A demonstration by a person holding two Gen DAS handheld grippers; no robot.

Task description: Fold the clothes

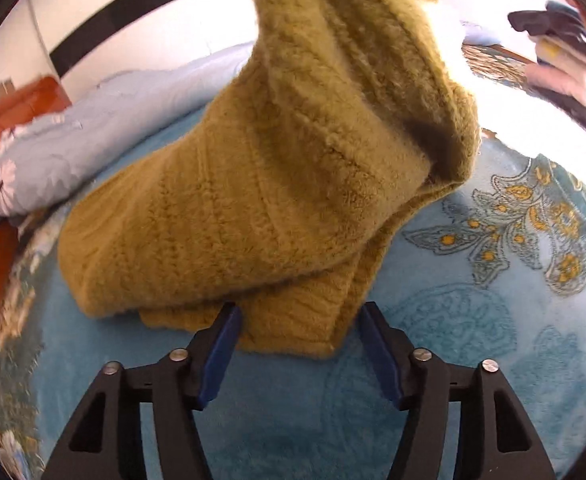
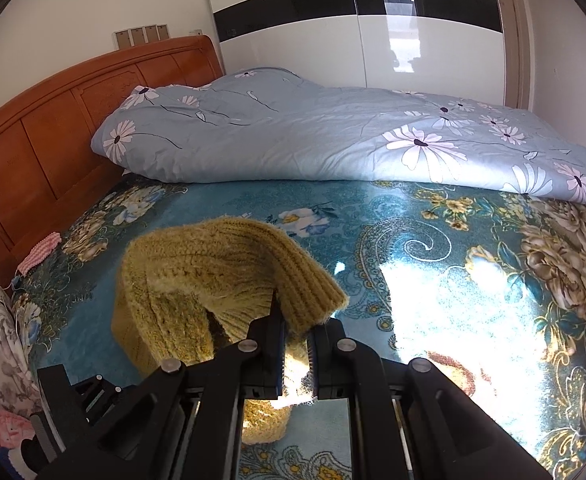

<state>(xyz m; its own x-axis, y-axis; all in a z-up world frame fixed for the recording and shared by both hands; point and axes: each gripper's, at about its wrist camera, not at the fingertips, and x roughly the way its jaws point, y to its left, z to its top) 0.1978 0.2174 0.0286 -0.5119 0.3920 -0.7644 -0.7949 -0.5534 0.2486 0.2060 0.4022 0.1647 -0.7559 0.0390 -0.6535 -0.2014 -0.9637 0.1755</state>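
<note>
A mustard-yellow knit sweater (image 1: 277,184) hangs from above and piles onto the blue patterned bedspread (image 1: 453,320). My left gripper (image 1: 299,322) is open low over the bed. The sweater's bottom hem lies loose between its blue pads (image 1: 221,344), with no grip on it. In the right wrist view my right gripper (image 2: 299,334) is shut on the sweater's (image 2: 213,280) ribbed edge and holds it up off the bedspread (image 2: 433,280). The rest of the fabric sags down to the left of its fingers.
A light blue flowered duvet (image 2: 333,136) lies bunched along the far side of the bed, against a wooden headboard (image 2: 53,120). A stack of folded clothes (image 1: 565,52) sits at the upper right of the left wrist view. A pink striped cloth (image 2: 39,256) lies near the headboard.
</note>
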